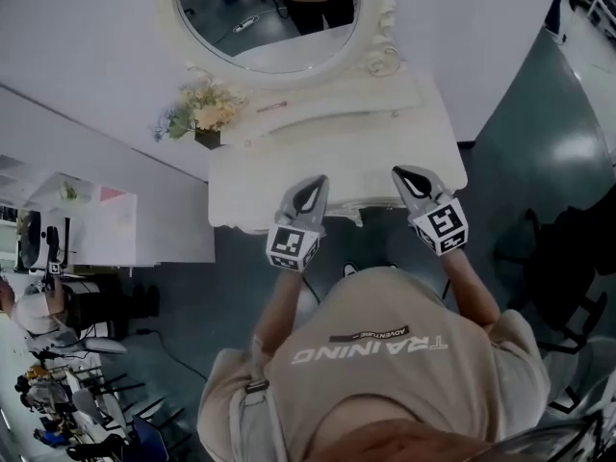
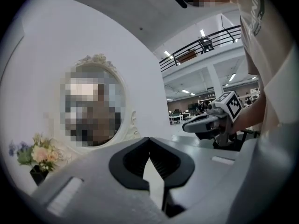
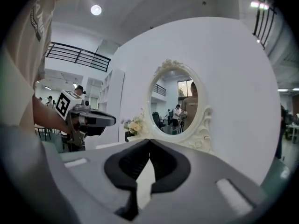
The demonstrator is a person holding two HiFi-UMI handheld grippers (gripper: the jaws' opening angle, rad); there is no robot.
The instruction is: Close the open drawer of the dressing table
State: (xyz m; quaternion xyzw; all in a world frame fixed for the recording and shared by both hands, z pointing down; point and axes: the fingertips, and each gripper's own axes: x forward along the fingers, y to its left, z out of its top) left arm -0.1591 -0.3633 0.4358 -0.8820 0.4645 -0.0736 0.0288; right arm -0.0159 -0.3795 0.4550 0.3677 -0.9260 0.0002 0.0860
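Ahead of the left tool (image 1: pixel 310 195) and right tool (image 1: pixel 412 183) the bench (image 1: pixel 375 142) top lies open as far as the mirror (image 1: pixel 269 17) at its back, only the flower pot (image 1: pixel 204 114) blocking the rear left corner, well apart from both.

A small bouquet of cream, yellow and blue flowers (image 1: pixel 205 107) stands upright in a dark square pot (image 1: pixel 208 140), near the left side of an oval mirror in a carved white frame (image 1: pixel 268 12). Behind them is a plain white wall panel (image 1: pixel 87 37). The glossy grey-green floor (image 1: pixel 539 133) reflects light. A black balcony railing (image 2: pixel 201 45) runs high overhead.
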